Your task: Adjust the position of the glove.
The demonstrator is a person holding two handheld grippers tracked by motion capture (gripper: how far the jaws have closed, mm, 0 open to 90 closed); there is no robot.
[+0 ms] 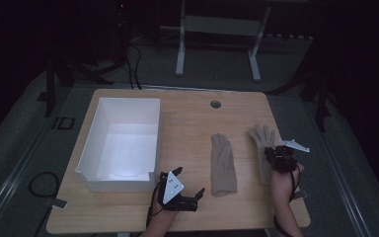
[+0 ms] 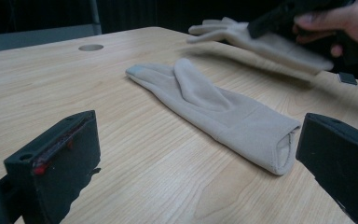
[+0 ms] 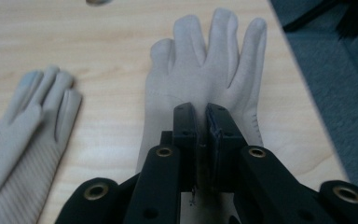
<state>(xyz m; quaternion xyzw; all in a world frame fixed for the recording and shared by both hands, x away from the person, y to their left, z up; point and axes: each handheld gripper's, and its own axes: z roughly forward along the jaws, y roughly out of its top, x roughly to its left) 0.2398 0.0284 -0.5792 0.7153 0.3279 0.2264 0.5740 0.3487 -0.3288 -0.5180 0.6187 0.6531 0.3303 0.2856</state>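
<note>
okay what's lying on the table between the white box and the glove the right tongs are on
The other beige glove lies there, flat on the wooden table, between the white box and the glove under the right tongs. The high view shows it.

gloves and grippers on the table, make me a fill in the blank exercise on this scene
1. The number of beige gloves on the wooden table is ____.
2. The right gripper has its jaws shut on the right-hand glove, while the left gripper has its jaws ____.
3. The left-hand glove lies between the right-hand glove and a white ____.
4. The white bin has ____ inside it.

Missing words: two; open; bin; nothing
</note>
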